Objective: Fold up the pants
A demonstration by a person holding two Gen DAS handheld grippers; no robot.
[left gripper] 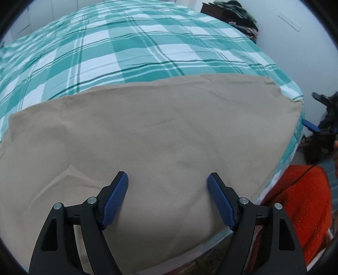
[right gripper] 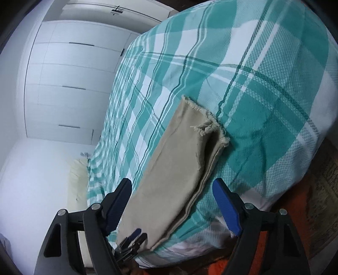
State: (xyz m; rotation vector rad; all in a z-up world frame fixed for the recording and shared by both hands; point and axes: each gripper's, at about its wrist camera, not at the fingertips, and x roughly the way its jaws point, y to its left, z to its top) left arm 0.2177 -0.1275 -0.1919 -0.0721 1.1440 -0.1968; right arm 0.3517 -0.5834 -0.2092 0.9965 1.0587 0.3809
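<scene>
Pants (left gripper: 147, 135) flat on plaid bedspread (left gripper: 126, 46), both claws agape.

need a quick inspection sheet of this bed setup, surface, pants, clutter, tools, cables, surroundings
surface: bed with teal and white plaid cover, lightly wrinkled.
job's things: beige pants lying flat near the bed's front edge, legs stacked; frayed hems at the far end.
clutter: pile of dark clothes beyond the bed's far corner.
grippers: left tool open above the pants, nothing between its fingers; right tool open, not gripping the pants.
cables: thin dark cable across orange fabric.
surroundings: white wardrobe doors, pale wall, patterned rug.
</scene>
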